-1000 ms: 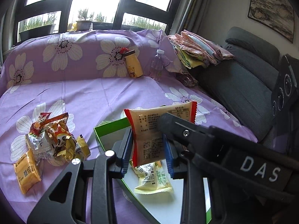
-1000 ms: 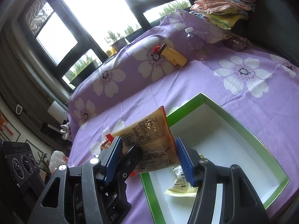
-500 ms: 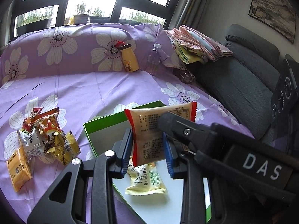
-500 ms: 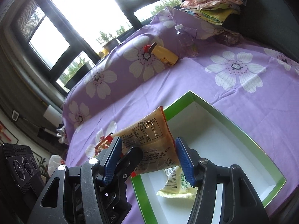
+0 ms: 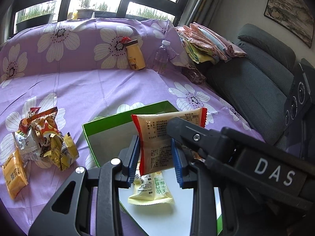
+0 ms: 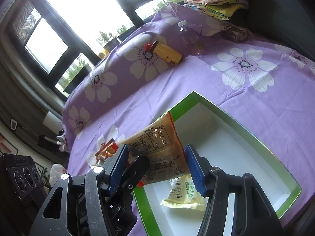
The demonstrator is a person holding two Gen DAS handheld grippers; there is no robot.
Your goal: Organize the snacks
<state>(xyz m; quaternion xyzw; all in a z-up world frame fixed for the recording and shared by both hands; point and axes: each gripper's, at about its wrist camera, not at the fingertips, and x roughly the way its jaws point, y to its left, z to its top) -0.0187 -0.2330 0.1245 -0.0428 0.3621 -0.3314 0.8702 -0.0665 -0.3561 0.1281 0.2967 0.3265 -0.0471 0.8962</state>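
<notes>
1. We pinch the beige snack packet (image 5: 157, 147) in our left gripper (image 5: 155, 159), above the green box (image 5: 102, 125).
2. Our right gripper (image 6: 157, 167) brackets the same packet; we cannot tell whether its pads press.

"DAS" on the right claw's (image 5: 185, 133) black body.

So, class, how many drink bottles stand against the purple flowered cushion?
2: a yellow bear-print bottle with a brown cap, and to its right a clear plastic water bottle with a white cap. Others may be hidden.
</notes>
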